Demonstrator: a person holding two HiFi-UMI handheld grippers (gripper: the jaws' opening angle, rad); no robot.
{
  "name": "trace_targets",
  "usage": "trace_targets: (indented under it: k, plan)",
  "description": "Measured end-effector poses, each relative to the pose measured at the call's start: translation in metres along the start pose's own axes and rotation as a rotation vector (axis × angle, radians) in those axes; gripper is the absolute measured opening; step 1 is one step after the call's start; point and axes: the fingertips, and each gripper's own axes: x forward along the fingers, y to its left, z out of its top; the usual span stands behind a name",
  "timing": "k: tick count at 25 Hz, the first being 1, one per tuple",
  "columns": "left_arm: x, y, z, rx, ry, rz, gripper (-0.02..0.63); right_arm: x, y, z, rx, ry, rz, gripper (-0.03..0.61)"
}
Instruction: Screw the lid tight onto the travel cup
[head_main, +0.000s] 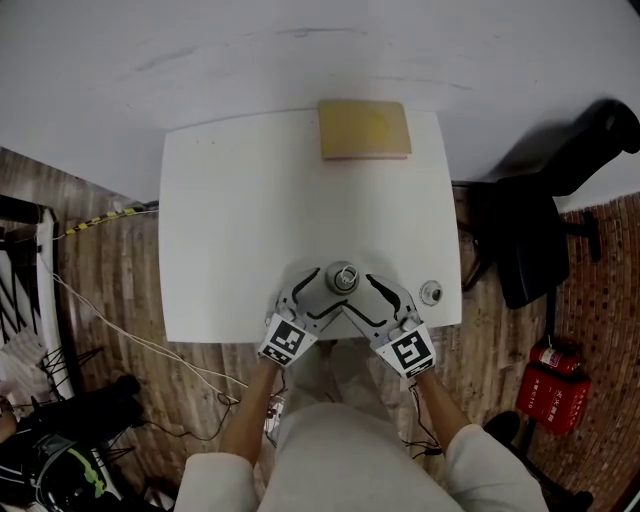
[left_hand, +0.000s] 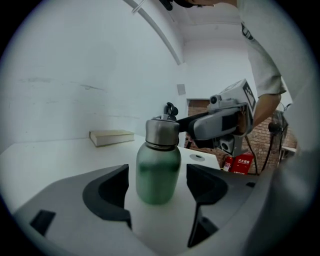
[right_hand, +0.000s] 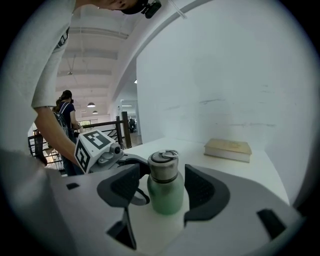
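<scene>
Both grippers stand spread with the same thing between their jaws: your left gripper (head_main: 312, 290) and your right gripper (head_main: 378, 292) come in from either side and meet in a V around the travel cup (left_hand: 158, 172). In the left gripper view the green cup stands upright between the two dark pads, with a thin strip of table showing on each side, so neither pad presses on it. In the right gripper view the pads likewise flank the cup; there is a clear gap at its left side, and the pad at its right is very close. The metal lid (left_hand: 162, 132) sits on top of the cup, its small ring handle up. The cup stands on the white table (head_main: 230, 220) near the edge closest to you. A small round object (head_main: 431, 292) lies just beside the right gripper, near the table's right edge. A tan book (head_main: 364, 129) lies flat at the far edge, well apart. Each gripper's tips reach close to the other's around the cup.
</scene>
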Motion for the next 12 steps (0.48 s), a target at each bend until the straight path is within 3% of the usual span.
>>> trace_targets:
  k: [12]
  plan:
    - [0.019,0.001,0.008,-0.018,-0.032,-0.021,0.333,0.024,-0.003,0.007,-0.069,0.015,0.08,0.253]
